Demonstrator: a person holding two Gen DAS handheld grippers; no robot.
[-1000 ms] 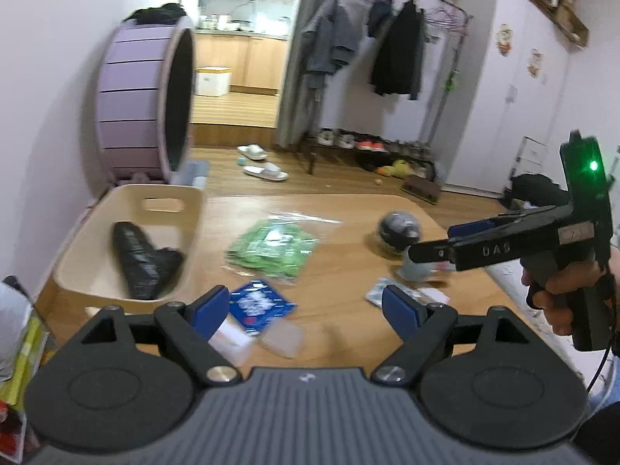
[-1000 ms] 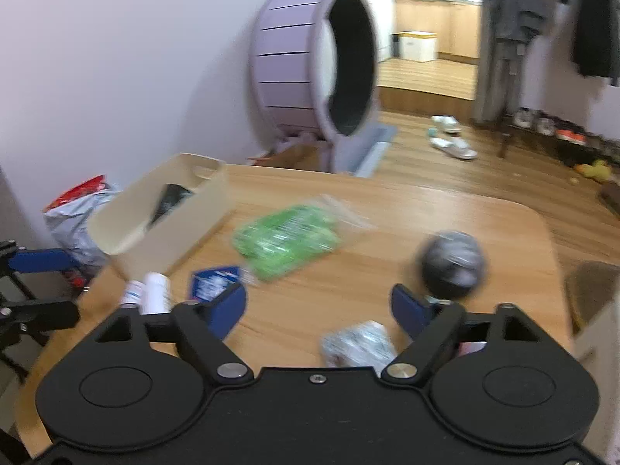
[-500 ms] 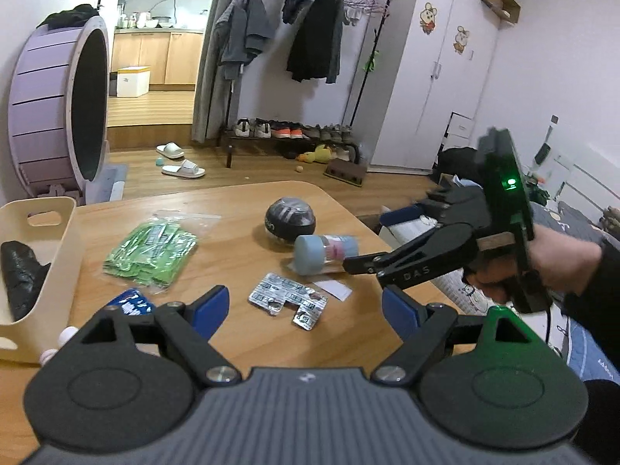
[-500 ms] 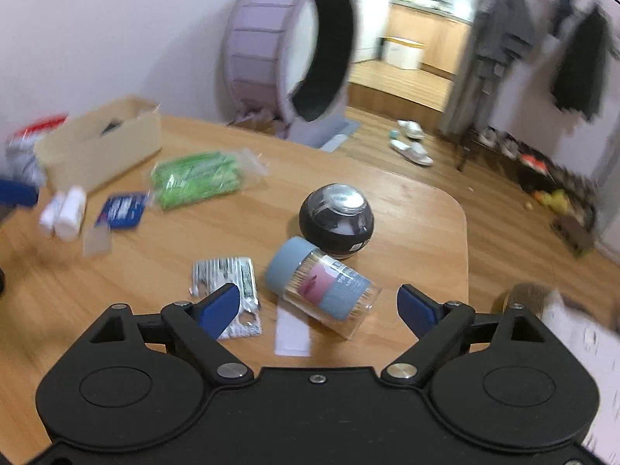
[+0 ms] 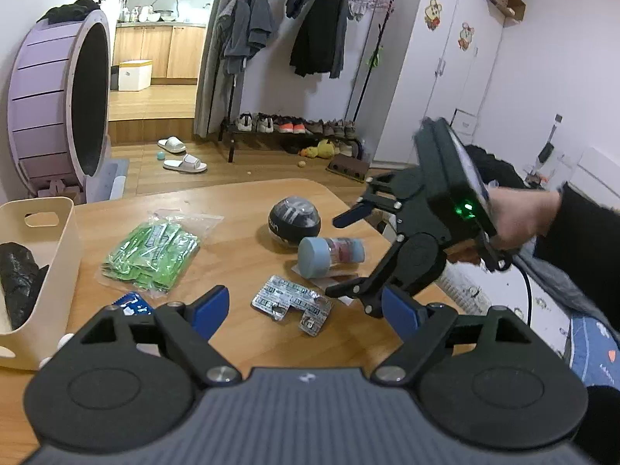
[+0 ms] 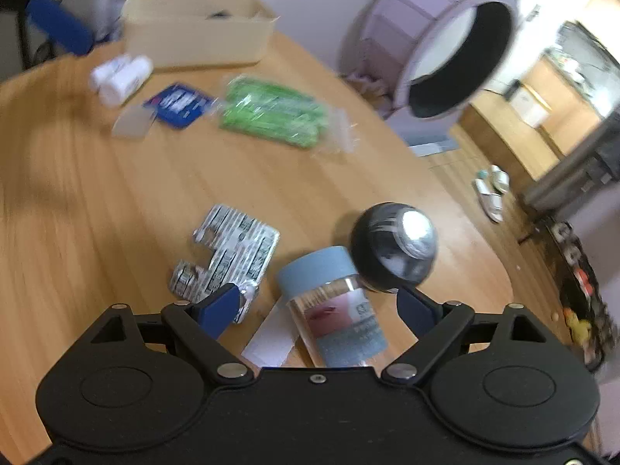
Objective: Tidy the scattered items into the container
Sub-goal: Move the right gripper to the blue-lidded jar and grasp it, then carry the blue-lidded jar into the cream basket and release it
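Observation:
A clear jar with blue caps (image 6: pixel 333 306) lies on its side on the wooden table, also in the left wrist view (image 5: pixel 329 252). My right gripper (image 6: pixel 319 308) is open with its fingers on either side of the jar; it shows from outside in the left wrist view (image 5: pixel 341 252). A black ball (image 6: pixel 393 248) sits just beyond the jar. A foil blister pack (image 6: pixel 228 252), a green packet bag (image 6: pixel 275 112), a blue packet (image 6: pixel 176 102) and white bottles (image 6: pixel 120 75) lie scattered. The beige bin (image 5: pixel 38 271) holds a black bag (image 5: pixel 17 283). My left gripper (image 5: pixel 306 308) is open and empty.
A white paper slip (image 6: pixel 271 339) lies under the jar. A purple wheel (image 5: pixel 58 104) stands on the floor beyond the table. The table's right edge (image 5: pixel 348 209) is close to the ball and jar.
My right gripper has swung round and dropped down over the jar, which now lies between its open fingers. My left gripper has stayed open above the near table edge.

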